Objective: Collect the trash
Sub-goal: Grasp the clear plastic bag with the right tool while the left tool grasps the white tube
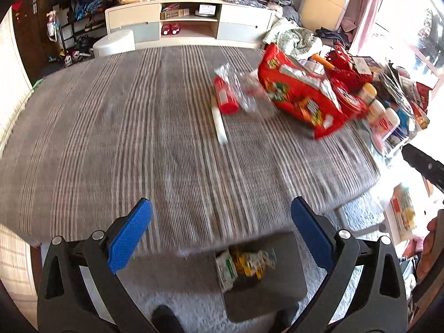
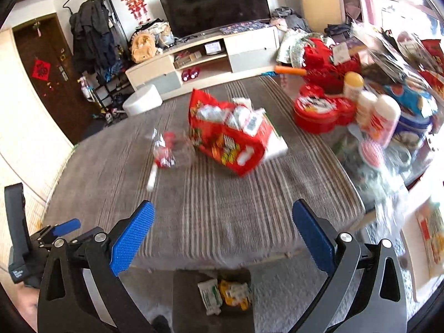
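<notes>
On the striped tablecloth lie a crumpled red wrapper (image 1: 226, 97) (image 2: 164, 154), clear plastic film (image 1: 247, 94) (image 2: 184, 149) and a white stick (image 1: 219, 125) (image 2: 152, 176). Beside them sits a big red snack bag (image 1: 299, 97) (image 2: 230, 138). Below the table's near edge stands a grey bin (image 1: 280, 277) (image 2: 184, 299) holding white and yellow wrappers (image 1: 244, 263) (image 2: 224, 294). My left gripper (image 1: 222, 208) and right gripper (image 2: 223, 208) both hover open above the bin and the table edge, with nothing between their blue pads. The frames are motion-blurred.
The table's right end is crowded with a red tin (image 2: 319, 111), bottles (image 2: 383, 119) and packets. A white round stool (image 2: 143, 100) and a TV cabinet (image 2: 205, 55) stand beyond the table. One blue finger (image 2: 66, 225) of the left gripper shows at the right wrist view's left edge.
</notes>
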Tool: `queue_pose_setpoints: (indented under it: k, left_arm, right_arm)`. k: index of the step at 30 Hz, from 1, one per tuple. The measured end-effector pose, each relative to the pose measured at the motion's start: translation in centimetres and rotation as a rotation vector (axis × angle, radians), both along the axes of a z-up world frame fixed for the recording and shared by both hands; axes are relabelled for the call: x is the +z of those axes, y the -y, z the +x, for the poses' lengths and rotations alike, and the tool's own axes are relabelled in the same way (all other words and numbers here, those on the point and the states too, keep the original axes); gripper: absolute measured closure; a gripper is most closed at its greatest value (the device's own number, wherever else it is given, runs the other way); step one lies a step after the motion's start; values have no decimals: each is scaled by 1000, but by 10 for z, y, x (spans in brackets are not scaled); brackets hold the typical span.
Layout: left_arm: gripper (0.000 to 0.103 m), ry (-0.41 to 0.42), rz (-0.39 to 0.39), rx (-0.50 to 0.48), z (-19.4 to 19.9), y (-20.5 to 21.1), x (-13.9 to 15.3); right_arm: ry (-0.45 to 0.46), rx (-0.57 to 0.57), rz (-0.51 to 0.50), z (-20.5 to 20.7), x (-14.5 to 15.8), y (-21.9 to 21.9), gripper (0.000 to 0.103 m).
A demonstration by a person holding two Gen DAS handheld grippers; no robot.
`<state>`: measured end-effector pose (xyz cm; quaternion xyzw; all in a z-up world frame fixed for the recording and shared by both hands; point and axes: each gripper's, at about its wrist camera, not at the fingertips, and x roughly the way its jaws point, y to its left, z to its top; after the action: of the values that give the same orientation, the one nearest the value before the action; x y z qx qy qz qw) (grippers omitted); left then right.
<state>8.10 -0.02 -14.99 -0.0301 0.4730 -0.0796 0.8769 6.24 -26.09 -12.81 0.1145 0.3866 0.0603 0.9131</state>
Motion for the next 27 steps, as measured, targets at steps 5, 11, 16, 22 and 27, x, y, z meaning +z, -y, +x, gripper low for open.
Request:
queue_pose_setpoints:
  k: [5,11,16,22,27]
  left_arm:
    - [8,6,33,3,43,3,-9]
    - [25,-32,4,6,94,5,-38]
    - [34,-60,26,-6,121,12,-62]
    - [45,-72,2,-11,141,15,-82]
    - [48,-47,32,-23,152,21,-87]
  right_arm:
    - [11,26,5,42,5,-13,3]
    - [3,132,79,91,-1,-45,13]
    - [-22,196,59,126,-15,-76,28]
    - [-47,231,57,151,-32,-95,42]
    - [-69,252,69,166,-45,-105,44]
